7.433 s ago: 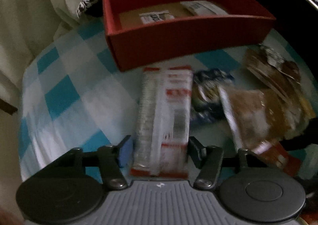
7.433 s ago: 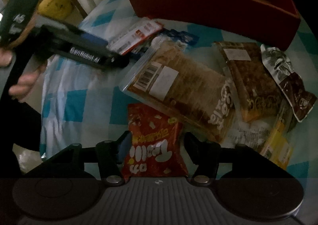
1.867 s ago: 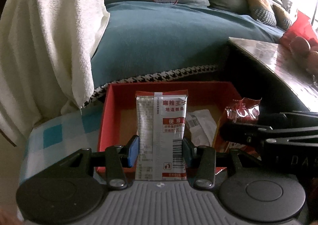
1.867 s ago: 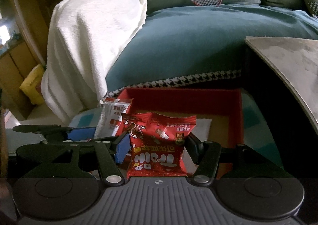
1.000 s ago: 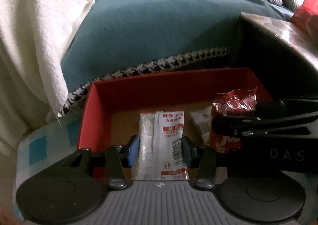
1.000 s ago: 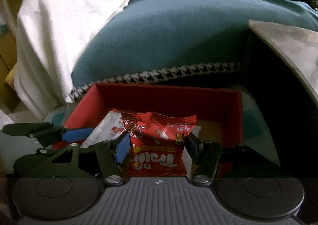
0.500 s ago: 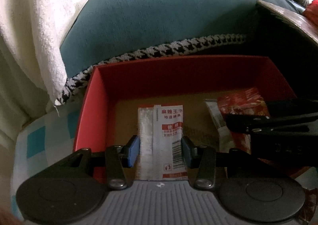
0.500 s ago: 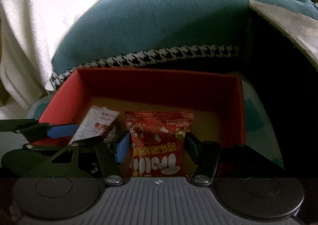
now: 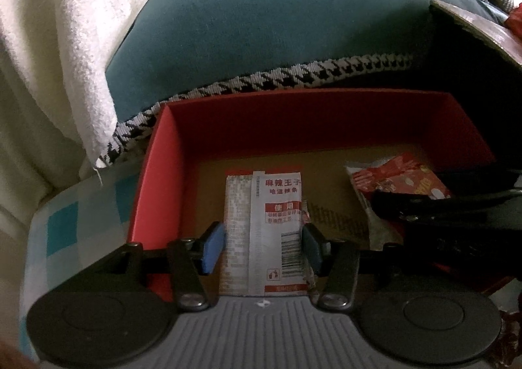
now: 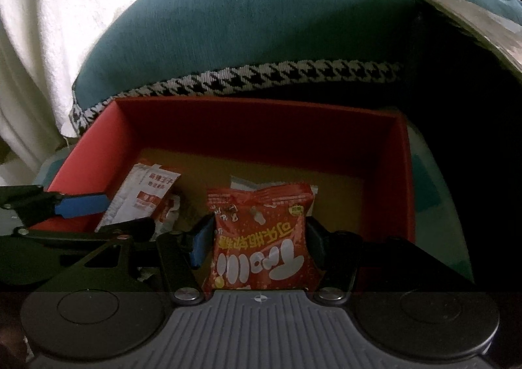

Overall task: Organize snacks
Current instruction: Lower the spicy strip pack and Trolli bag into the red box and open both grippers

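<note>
**A:** Sofa [image 9: 293,26] fills the back, white towel [image 9: 49,42] draped on its left, checked desk cloth [image 9: 81,222] in front. Red box [image 9: 326,114] sits on the cloth, hard against the sofa's houndstooth trim [image 9: 293,75].

**B:** Step?

**A:** Both packets going into the box. Left claw [image 9: 262,243] has just been opening; white packet [image 9: 264,225] lies between the pads, a gap showing at the blue pad, so I read it as released, resting on the box floor on the left side. Right claw [image 10: 254,241] is clenched on the red packet [image 10: 261,238], low in the box's middle.

**B:** Doing it well?

**A:** Left: lift straight out, don't drag the packet along. Right: set the red packet flat next to the white one, then let go. The claws are close together; the left one's blue pad [image 10: 81,206] sits just beside the right one.

**B:** Room?

**A:** Far half of the box floor is bare, as is the right side. Walls are tall, so exit upward, not sideways. Dark tabletop [image 10: 473,20] at right is well apart.
</note>
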Demonstrator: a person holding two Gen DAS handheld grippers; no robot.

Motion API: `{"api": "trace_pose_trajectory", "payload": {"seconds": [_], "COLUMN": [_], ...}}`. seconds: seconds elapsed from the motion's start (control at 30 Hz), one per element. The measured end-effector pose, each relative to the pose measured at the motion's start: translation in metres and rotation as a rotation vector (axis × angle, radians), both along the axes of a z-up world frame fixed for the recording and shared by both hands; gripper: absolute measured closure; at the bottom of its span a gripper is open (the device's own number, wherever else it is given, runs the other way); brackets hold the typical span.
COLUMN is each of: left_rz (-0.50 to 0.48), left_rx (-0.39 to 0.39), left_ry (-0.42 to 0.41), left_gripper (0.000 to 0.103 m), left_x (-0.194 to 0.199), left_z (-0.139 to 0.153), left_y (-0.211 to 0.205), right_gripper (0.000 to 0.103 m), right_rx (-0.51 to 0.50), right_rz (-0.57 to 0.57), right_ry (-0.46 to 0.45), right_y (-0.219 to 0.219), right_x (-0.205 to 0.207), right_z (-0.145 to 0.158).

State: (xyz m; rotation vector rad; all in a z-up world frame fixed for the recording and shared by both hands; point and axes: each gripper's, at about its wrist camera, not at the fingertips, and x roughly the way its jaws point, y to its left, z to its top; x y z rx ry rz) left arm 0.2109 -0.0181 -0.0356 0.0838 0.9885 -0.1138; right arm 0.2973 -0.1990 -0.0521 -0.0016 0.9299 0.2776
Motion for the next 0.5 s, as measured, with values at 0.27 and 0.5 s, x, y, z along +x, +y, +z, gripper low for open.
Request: {"api": "trace_pose_trajectory", "payload": {"seconds": [0.27, 0.5], "left_rz": [0.002, -0.004], "left_rx": [0.011, 0.021], "left_ry": [-0.012, -0.027], "left_gripper": [0.057, 0.055], "left_x": [0.005, 0.007], "left_z": [-0.004, -0.006], "left_y": [0.000, -0.006], "right_gripper": [0.037, 0.035], "right_rx": [0.000, -0.015], "right_rz": [0.003, 0.029], "right_ry": [-0.016, -0.034], "right_y": [0.002, 0.007], "right_x": [0.015, 0.020], "right_z": [-0.002, -0.007]}}
